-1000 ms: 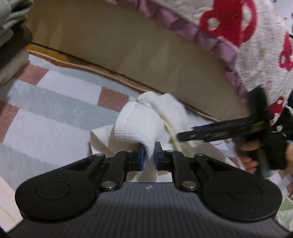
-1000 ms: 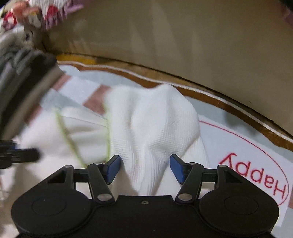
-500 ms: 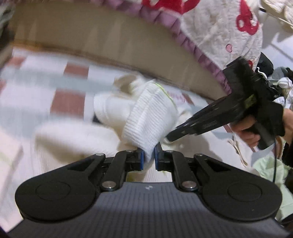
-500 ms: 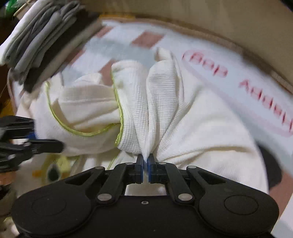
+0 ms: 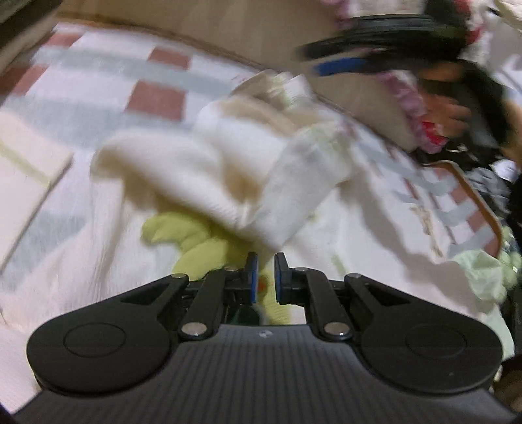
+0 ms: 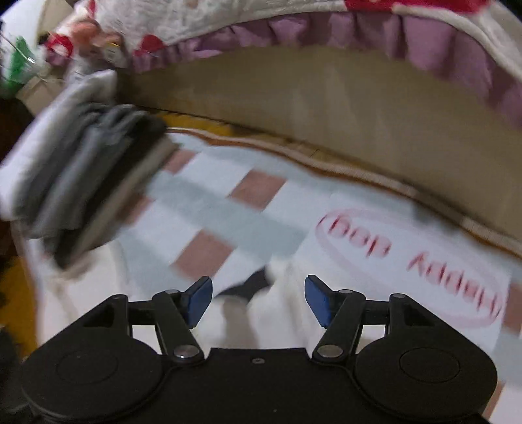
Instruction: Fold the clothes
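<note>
1. White ribbed garment (image 5: 235,169) lies bunched on the checked mat (image 5: 98,84), just ahead of the left gripper (image 5: 263,274); blurred.
2. Left gripper: jaws slightly parted, a narrow gap, nothing held.
3. Right gripper (image 6: 257,300): jaws wide apart, empty; white cloth beneath.
4. Folded grey stack (image 6: 81,169) lies ahead-left of the right gripper.

I see a checked mat (image 6: 228,208) of white, grey and brick-red squares spread on the floor, a plain tan bed base (image 6: 359,114) behind it, and a purple-frilled quilt (image 6: 326,29) hanging over its top.
</note>
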The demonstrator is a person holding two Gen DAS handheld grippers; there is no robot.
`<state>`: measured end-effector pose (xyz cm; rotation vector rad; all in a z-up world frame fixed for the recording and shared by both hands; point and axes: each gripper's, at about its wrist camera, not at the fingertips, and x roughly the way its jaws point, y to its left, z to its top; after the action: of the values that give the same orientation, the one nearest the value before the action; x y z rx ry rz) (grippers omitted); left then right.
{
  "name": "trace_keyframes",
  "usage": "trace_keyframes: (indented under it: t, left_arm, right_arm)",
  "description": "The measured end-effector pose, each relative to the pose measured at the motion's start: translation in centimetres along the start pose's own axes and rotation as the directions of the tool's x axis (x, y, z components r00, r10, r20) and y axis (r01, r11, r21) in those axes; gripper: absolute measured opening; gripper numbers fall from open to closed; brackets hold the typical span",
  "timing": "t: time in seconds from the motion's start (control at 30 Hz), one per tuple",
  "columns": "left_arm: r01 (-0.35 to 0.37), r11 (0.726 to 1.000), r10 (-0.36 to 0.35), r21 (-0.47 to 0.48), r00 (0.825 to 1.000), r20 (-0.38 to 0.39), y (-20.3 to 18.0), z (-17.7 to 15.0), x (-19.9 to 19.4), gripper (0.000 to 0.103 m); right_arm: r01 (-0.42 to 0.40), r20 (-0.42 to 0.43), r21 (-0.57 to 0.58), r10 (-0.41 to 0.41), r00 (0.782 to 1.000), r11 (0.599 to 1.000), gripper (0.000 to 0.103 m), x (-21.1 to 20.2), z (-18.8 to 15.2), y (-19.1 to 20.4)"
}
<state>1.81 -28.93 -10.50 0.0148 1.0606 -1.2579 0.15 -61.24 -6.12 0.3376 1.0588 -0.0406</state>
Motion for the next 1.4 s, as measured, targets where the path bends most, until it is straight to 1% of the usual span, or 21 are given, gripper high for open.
trace_keyframes:
  t: [0.03, 0.1, 0.17, 0.2, 0.23, 0.27, 0.3, 0.37, 0.4, 0.5, 0.57, 0.7, 0.73, 0.83, 0.93, 1.03, 1.13, 1.2, 1.33, 1.37, 1.4]
  left_arm:
    - [0.03, 0.999, -0.03, 0.02, 1.0, 0.009, -0.2, 0.3, -0.6, 0.01]
    - [0.072, 0.996, -0.072, 0.056, 0.997, -0.004, -0.2, 1.0, -0.9, 0.019]
    - [0.051, 0.997, -0.051, 0.064, 0.999, -0.001, 0.3, 1.0, -0.9, 0.019]
    - [0.04, 0.998, -0.04, 0.048, 0.999, -0.002, 0.7, 1.0, -0.8, 0.019]
    - [0.046, 0.998, -0.046, 0.032, 0.999, -0.002, 1.1, 1.1, -0.9, 0.019]
    - [0.061, 0.998, -0.061, 0.015, 0.998, 0.007, 1.3, 1.2, -1.1, 0.019]
    - [0.071, 0.997, -0.071, 0.009, 0.997, 0.022, 1.5, 1.4, -1.5, 0.019]
    - [0.085, 0.996, -0.086, 0.018, 0.995, 0.056, 1.6, 2.0, -2.3, 0.019]
    - [0.092, 0.996, -0.093, 0.022, 0.993, 0.077, 1.7, 2.4, -2.7, 0.019]
    - [0.137, 0.989, -0.127, -0.05, 0.976, 0.175, 2.7, 3.4, -4.1, 0.025]
    - [0.152, 0.979, -0.116, -0.134, 0.962, 0.249, 3.9, 3.5, -4.2, 0.025]
    - [0.056, 0.984, -0.012, -0.171, 0.969, 0.249, 4.7, 3.2, -3.1, 0.025]
    - [0.041, 0.985, 0.002, -0.167, 0.968, 0.251, 4.7, 3.0, -2.9, 0.025]
    - [0.038, 0.984, 0.007, -0.176, 0.969, 0.248, 4.7, 2.7, -2.5, 0.025]
    - [0.013, 0.99, 0.023, -0.143, 0.969, 0.247, 4.1, 2.9, -1.8, 0.032]
    - [0.013, 0.992, 0.018, -0.129, 0.971, 0.238, 3.7, 3.1, -1.2, 0.038]
    - [0.023, 0.994, 0.002, -0.104, 0.971, 0.237, 3.1, 4.0, -0.3, 0.045]
    - [0.032, 0.997, -0.014, -0.075, 0.975, 0.222, 2.6, 4.9, 0.5, 0.048]
    - [0.049, 0.999, -0.047, -0.006, 0.981, 0.187, 1.4, 5.8, 1.7, 0.05]
    - [0.053, 0.999, -0.053, 0.006, 0.983, 0.175, 1.2, 5.7, 2.1, 0.047]
    - [0.048, 0.999, -0.05, 0.018, 0.984, 0.169, 1.1, 5.6, 2.3, 0.038]
  right_arm:
    - [0.02, 0.0, 0.0, -0.02, 1.0, 1.0, 0.068, 0.9, 0.6, 0.0]
    - [0.06, -0.001, 0.0, -0.06, 0.998, 0.998, 0.068, 2.6, 1.8, 0.1]
    - [0.1, -0.001, 0.0, -0.1, 0.995, 0.995, 0.067, 4.3, 3.1, 0.1]
    - [0.12, -0.002, 0.0, -0.12, 0.993, 0.993, 0.063, 5.1, 3.7, 0.1]
    - [0.154, 0.001, -0.015, -0.154, 0.988, 0.988, 0.033, 5.2, 3.3, 0.2]
    - [0.188, 0.004, -0.031, -0.187, 0.982, 0.982, 0.011, 5.2, 2.9, 0.2]
    - [0.221, 0.007, -0.046, -0.221, 0.975, 0.974, 0.006, 5.2, 2.4, 0.3]
    - [0.226, 0.099, 0.029, -0.228, 0.969, 0.974, 0.006, 2.8, 1.0, -0.5]
    - [0.246, 0.14, 0.06, -0.253, 0.957, 0.967, 0.006, 1.1, 0.1, -0.7]
    - [0.33, 0.237, 0.123, -0.351, 0.906, 0.936, 0.005, -4.3, -2.8, -1.5]
    - [0.417, 0.271, 0.143, -0.441, 0.855, 0.897, 0.004, -7.5, -4.6, -1.9]
    - [0.565, 0.289, 0.184, -0.593, 0.751, 0.804, 0.004, -12.4, -8.5, -2.8]
    - [0.578, 0.282, 0.202, -0.612, 0.739, 0.791, 0.004, -13.0, -9.6, -3.3]
    - [0.587, 0.22, 0.255, -0.637, 0.738, 0.768, 0.004, -12.8, -12.9, -5.6]
    - [0.595, 0.148, 0.292, -0.65, 0.745, 0.749, 0.004, -11.2, -15.8, -7.8]
    - [0.556, 0.115, 0.341, -0.62, 0.776, 0.758, 0.004, -10.1, -18.0, -9.7]
    - [0.503, 0.116, 0.379, -0.579, 0.807, 0.777, 0.004, -9.1, -19.3, -11.1]
    - [0.475, 0.127, 0.398, -0.56, 0.819, 0.785, 0.005, -8.7, -19.7, -11.7]
    - [0.442, 0.137, 0.422, -0.538, 0.832, 0.791, 0.005, -8.3, -20.1, -12.0]
    - [0.428, 0.147, 0.429, -0.529, 0.836, 0.796, 0.006, -8.4, -20.1, -12.0]
    - [0.413, 0.158, 0.435, -0.519, 0.84, 0.8, 0.006, -8.5, -20.2, -12.0]
